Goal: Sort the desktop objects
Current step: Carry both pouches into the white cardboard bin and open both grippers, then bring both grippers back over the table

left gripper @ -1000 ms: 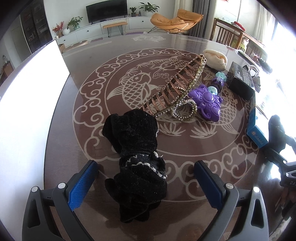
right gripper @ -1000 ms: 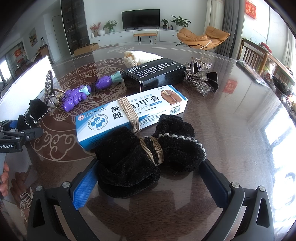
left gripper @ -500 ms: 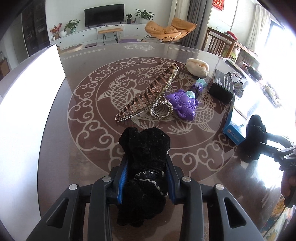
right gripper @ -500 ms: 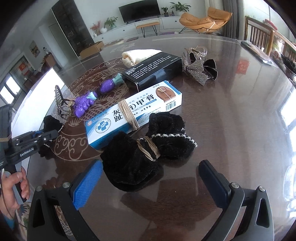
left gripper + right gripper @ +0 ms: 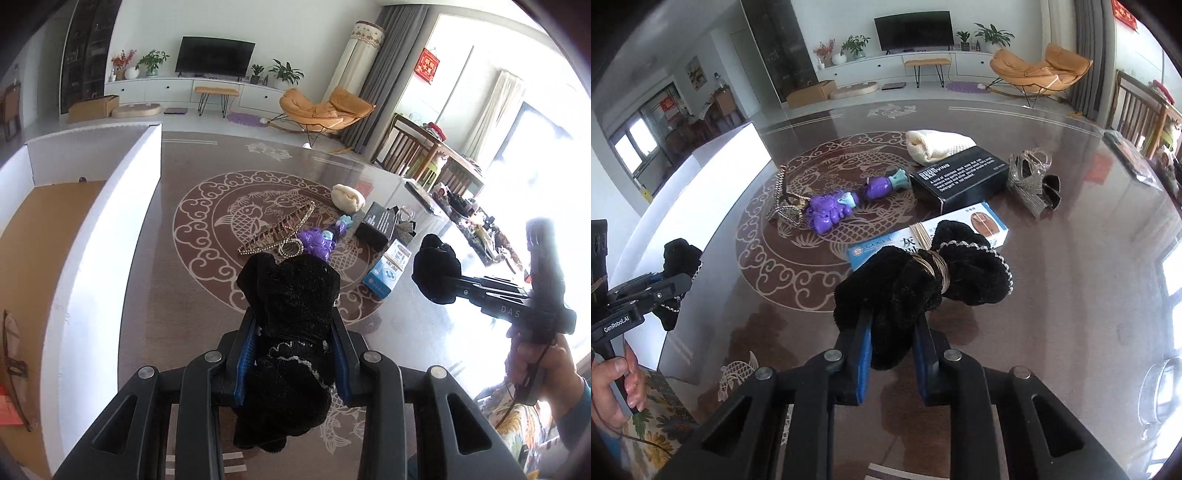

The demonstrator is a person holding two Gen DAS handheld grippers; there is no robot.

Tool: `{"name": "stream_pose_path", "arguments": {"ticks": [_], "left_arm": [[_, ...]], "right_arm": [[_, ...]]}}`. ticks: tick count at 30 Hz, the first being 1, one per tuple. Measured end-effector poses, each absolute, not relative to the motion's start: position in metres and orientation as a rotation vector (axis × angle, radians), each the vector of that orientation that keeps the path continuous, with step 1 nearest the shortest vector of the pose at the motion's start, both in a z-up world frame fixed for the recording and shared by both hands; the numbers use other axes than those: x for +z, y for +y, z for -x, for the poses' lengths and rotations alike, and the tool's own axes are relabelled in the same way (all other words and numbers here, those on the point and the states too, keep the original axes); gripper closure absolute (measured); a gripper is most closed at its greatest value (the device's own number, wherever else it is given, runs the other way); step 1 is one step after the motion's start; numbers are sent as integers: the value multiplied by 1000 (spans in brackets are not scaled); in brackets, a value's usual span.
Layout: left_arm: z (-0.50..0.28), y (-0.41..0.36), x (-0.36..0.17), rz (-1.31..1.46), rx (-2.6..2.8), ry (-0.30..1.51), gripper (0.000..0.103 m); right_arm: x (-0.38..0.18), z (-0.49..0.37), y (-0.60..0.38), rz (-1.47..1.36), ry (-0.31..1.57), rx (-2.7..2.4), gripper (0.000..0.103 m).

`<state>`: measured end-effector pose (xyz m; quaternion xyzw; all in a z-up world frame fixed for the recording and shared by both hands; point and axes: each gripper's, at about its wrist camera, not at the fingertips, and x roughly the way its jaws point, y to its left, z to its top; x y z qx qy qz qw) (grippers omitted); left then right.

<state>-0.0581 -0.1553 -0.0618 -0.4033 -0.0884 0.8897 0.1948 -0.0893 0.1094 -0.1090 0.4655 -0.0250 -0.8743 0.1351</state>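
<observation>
My left gripper (image 5: 293,332) is shut on a black velvet hair bow (image 5: 291,295) with rhinestone trim and holds it above the table, beside the white box (image 5: 122,206). My right gripper (image 5: 892,328) is shut on a second black velvet bow (image 5: 916,273) tied with gold bands, also lifted off the table. Each gripper shows in the other's view: the right one (image 5: 439,275) and the left one (image 5: 677,273).
On the table lie a rhinestone hair claw (image 5: 280,232), a purple toy (image 5: 831,208), a blue-white medicine box (image 5: 388,267), a black box (image 5: 960,175), a cream cloth (image 5: 934,144) and a silver bow clip (image 5: 1032,186). The white box has a brown floor (image 5: 40,221).
The right gripper closed on its bow and lifted it. The left gripper, shut on its bow since half a second ago, rose and drew back toward the white box.
</observation>
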Motion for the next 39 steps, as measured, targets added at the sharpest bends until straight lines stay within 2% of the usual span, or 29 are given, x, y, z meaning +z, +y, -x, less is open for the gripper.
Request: {"name": "stream_pose_path", "arguments": {"ticks": [5,10,14,20,22,23,24,26,28,31,35,37,38,39], "left_arm": [[48,-238,-11,1091,2619,-304,68],[48,-333,-11,1231,2841,-257,68],[49,-391,-43,1420,2905,-279,68],[53,-419,-95,1663,2867,-253,64],[55,-420,-106,1714,2864,-252,49],[54,-419,-108,1714,2868,-257,29],[53,-418,-109,1700,2880,-258,16],[49,-411,-105,1659,2920,-241,15],[43,-400,-93,1594,2967,-230,15],[31,-372,-68,1401,3021,-214,15],[14,-307,-38,1166,2988,-139,14],[5,-267,-27,1061,2920,-110,9],[0,-248,-25,1015,2884,-99,1],[-3,-229,-23,974,2851,-92,0]], "right_arm": [[-28,82,15,-1105,-47,-2418,83],[12,87,-115,-969,1,-2228,83],[1,86,-217,-957,117,-2099,83],[-58,92,-307,-1124,250,-2003,82],[-75,97,-317,-1184,253,-2003,74],[-80,98,-321,-1211,251,-1998,60],[-85,102,-319,-1229,246,-2005,52],[-80,101,-311,-1195,219,-2053,26],[-70,100,-293,-1140,182,-2085,13],[-56,96,-252,-1058,139,-2132,12],[-51,77,-166,-925,107,-2325,0],[-60,65,-111,-914,113,-2440,0],[-70,64,-86,-934,115,-2491,0],[-80,65,-62,-961,116,-2542,0]]}}
